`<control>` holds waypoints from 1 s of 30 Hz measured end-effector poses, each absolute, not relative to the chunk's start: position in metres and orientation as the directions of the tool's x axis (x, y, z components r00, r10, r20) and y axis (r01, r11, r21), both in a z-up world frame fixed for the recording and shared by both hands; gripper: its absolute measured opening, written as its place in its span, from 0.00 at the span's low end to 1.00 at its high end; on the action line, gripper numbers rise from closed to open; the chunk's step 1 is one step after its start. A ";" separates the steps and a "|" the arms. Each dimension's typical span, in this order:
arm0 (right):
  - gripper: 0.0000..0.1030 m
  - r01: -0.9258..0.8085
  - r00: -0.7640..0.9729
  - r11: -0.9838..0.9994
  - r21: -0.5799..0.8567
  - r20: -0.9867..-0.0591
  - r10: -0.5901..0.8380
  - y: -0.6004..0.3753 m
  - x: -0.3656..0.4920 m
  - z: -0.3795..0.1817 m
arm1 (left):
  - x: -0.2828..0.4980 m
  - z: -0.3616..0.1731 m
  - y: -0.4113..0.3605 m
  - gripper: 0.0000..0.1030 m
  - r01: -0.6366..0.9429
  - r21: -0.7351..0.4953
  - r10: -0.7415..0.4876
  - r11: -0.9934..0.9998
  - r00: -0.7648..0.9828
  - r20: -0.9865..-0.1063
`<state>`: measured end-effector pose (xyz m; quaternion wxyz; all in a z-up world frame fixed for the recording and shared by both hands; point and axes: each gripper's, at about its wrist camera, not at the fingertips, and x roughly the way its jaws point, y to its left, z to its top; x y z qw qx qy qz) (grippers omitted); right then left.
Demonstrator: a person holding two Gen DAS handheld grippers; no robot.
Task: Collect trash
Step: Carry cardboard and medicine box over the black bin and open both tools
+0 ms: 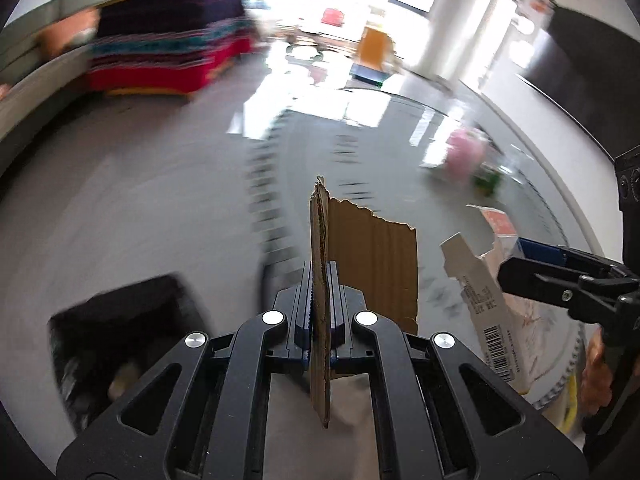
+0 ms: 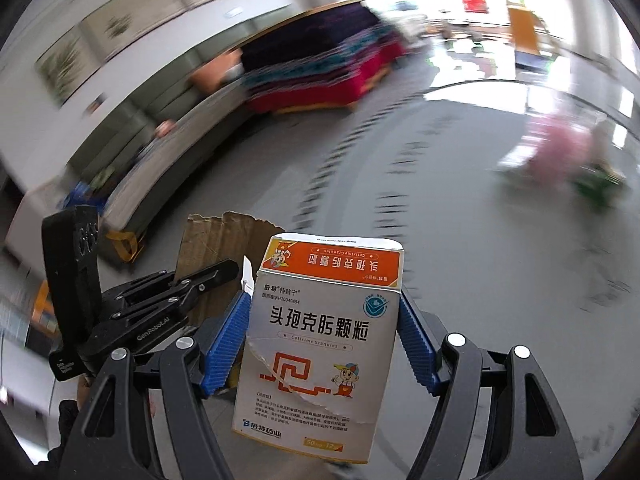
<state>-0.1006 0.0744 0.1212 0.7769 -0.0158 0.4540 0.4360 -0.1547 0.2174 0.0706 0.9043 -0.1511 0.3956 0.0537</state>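
My left gripper (image 1: 320, 280) is shut on a torn piece of brown cardboard (image 1: 372, 264), held on edge between the blue pads; the cardboard also shows in the right wrist view (image 2: 208, 240). My right gripper (image 2: 324, 308) is shut on a white and orange medicine box (image 2: 320, 344), torn across its front. In the left wrist view that box (image 1: 488, 292) and the right gripper (image 1: 520, 260) sit to the right of the cardboard. The left gripper (image 2: 236, 266) shows at left in the right wrist view. A dark open bin (image 1: 116, 344) lies below left.
The grey floor (image 1: 160, 200) is motion-blurred. A pink bag (image 1: 464, 156) and green item (image 1: 488, 180) lie on the floor at right. A long counter (image 2: 160, 152) runs along the left wall. A table with colourful cloth (image 1: 168, 52) stands far back.
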 end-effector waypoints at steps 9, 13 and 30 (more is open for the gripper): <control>0.70 -0.831 0.012 0.420 0.365 -0.743 0.669 0.201 -0.161 0.108 | -0.258 0.035 0.324 0.05 -0.543 -0.239 0.179 0.805 0.606 -0.775; 0.77 -0.839 -0.079 0.368 0.401 -0.758 0.648 0.247 -0.170 0.095 | -0.295 0.023 0.359 0.07 -0.654 -0.249 0.236 0.714 0.560 -0.794; 0.80 -0.807 -0.089 0.410 0.426 -0.774 0.627 0.247 -0.164 0.080 | -0.311 0.022 0.385 0.94 -0.745 -0.243 0.290 0.621 0.507 -0.811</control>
